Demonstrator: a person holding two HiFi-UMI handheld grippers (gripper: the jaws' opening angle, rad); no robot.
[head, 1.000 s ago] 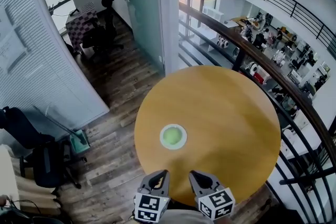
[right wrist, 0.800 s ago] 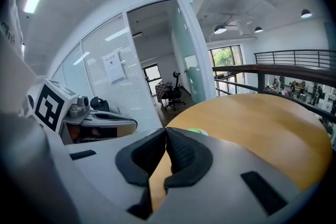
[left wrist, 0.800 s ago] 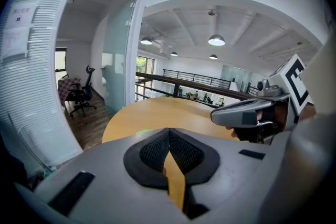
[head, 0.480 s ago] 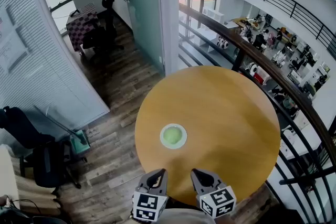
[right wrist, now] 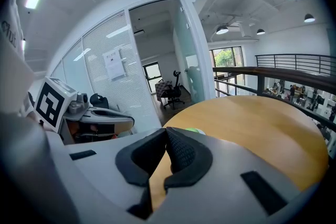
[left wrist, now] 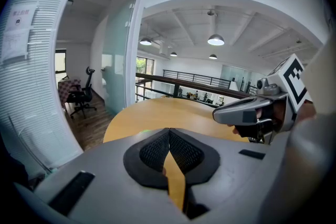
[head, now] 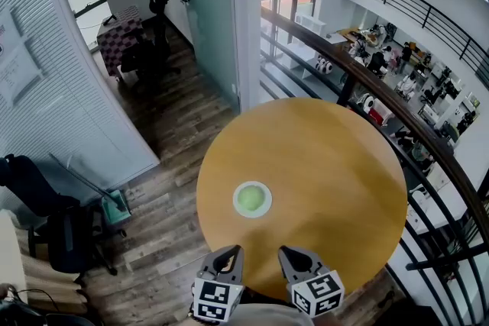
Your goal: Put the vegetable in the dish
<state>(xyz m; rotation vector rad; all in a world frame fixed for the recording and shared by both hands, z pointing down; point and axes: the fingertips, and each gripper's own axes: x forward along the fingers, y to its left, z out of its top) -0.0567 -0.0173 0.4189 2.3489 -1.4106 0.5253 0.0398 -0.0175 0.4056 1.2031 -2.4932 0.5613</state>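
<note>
Nearest, the left gripper point(head: 229, 259) and the right gripper point(head: 294, 262) were held side by side at the near edge of the worktop point(head: 328, 164). Both sets of fingers point(left wrist: 154, 152) were clenched on nothing at all. A bit further in, the green vegetable point(head: 250, 198) was seen sitting inside the white dish point(head: 236, 204), well apart from either gripper. So the job looked pretty much finished, with nothing left to be moved as far as could be told.
</note>
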